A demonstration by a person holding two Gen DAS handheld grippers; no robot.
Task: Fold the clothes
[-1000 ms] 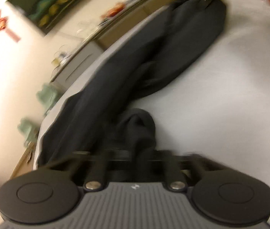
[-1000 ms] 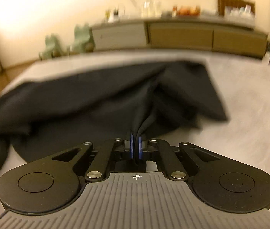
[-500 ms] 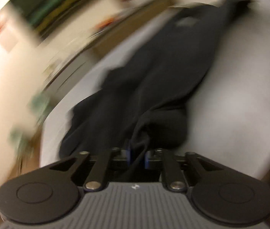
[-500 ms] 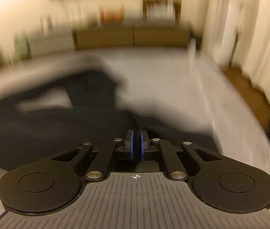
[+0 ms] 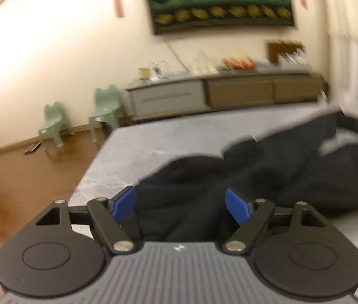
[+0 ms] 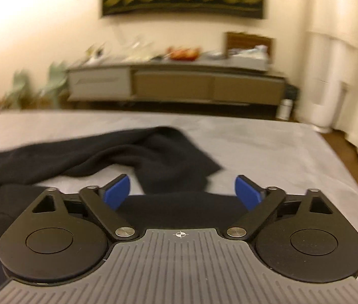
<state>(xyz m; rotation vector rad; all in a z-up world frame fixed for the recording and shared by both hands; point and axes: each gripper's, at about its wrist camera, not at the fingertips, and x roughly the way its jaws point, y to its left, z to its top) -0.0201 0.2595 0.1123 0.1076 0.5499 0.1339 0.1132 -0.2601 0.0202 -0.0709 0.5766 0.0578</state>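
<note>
Black garment lies loose on the bed, both tongs opening

One dark garment on one grey bed. Two green chairs left of the bed's far end. One long cabinet beyond the bed; one picture above it. Two grippers, one per view.

a black garment lies rumpled, seemingly bunched lengthwise, across the grey bed.
</note>
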